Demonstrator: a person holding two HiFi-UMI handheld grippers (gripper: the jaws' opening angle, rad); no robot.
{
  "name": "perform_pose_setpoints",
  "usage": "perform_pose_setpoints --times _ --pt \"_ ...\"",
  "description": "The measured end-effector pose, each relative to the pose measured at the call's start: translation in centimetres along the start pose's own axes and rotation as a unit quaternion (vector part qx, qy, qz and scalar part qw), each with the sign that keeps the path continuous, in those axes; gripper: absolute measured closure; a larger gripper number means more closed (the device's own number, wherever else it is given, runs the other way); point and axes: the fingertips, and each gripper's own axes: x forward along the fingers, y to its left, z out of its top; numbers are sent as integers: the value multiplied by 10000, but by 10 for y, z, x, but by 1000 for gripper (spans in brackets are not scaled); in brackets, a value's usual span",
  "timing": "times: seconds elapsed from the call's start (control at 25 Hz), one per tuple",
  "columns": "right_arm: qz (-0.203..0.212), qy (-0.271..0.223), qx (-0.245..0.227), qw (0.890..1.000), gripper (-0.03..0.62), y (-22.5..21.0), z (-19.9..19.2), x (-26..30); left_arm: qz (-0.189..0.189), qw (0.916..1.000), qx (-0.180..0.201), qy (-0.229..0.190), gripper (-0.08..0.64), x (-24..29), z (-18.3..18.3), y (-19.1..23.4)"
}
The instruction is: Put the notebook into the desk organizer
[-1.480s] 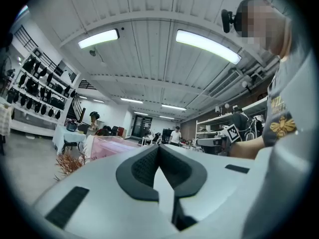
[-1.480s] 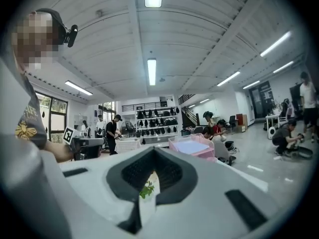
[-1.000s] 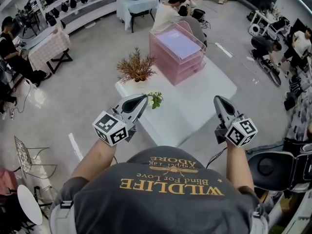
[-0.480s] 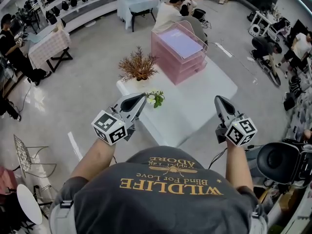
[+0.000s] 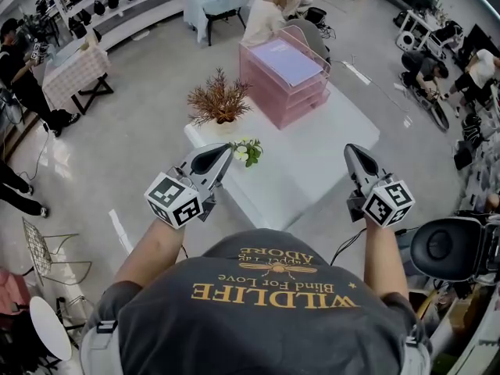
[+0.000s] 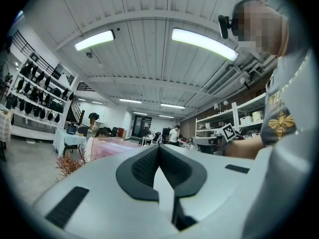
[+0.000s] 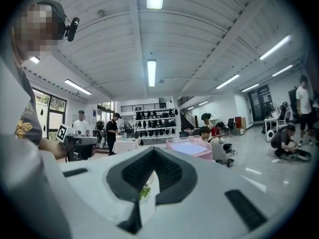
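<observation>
On white table [image 5: 328, 143]: pink organizer [image 5: 283, 94], dried plant [image 5: 219, 101]; left gripper [image 5: 222, 150], right gripper [image 5: 353, 150] closed, empty

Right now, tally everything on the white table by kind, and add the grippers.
Pink organizer: 1
Lavender notebook, in its top tray: 1
Plants: 2 (dried brown plant, small green plant with white flowers)
Grippers: 2 (left gripper, right gripper, both shut and empty)
Total: 6
</observation>
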Motion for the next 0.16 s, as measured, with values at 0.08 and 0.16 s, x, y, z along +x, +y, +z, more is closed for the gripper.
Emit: perform_pose_setpoints --times 0.08,0.16 --pt "11 -1 -30 10000 594 0 1 2 -20 10000 5 5 558 2 -1 0" --pt "29 -1 -64 10000 594 0 2 4 -42 10000 22 10 558 3 -1 0"
